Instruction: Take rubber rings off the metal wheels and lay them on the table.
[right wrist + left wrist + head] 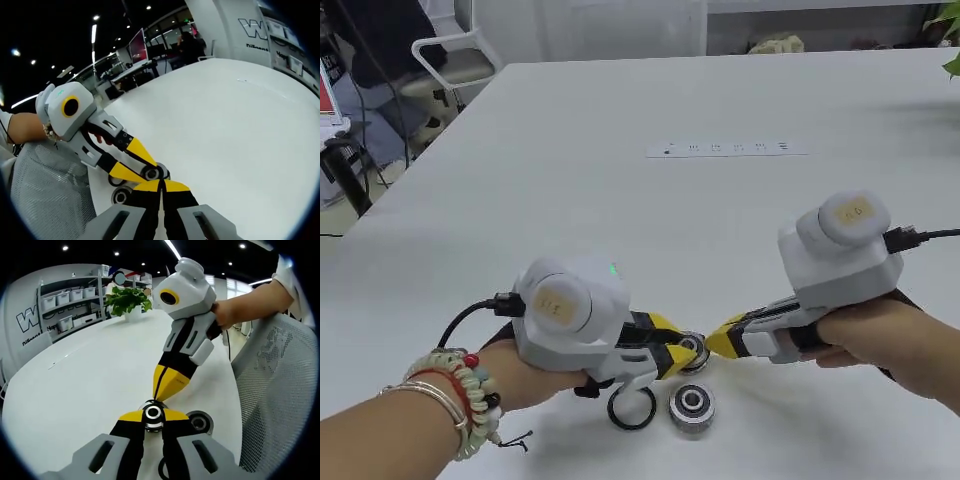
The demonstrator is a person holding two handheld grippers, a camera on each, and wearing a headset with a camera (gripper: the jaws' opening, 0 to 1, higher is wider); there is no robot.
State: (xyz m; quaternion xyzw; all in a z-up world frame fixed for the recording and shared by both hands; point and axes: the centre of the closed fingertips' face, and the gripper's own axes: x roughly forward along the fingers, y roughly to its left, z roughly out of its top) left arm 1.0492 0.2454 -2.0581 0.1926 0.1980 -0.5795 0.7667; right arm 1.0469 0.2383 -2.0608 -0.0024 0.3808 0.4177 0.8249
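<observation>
Head view: one ring (632, 408) off already, flat on surface (620, 200) beside loose wheel (692, 405); second wheel (693, 347) clamped in left claw (678, 356). Left gripper view: right claw (159, 394), pressed together, tip against second wheel's rim. Right gripper view: same contact; probably that ring left to pull.

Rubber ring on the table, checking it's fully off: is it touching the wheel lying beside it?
Apart. The head view shows white table between the rubber ring and the wheel.
</observation>
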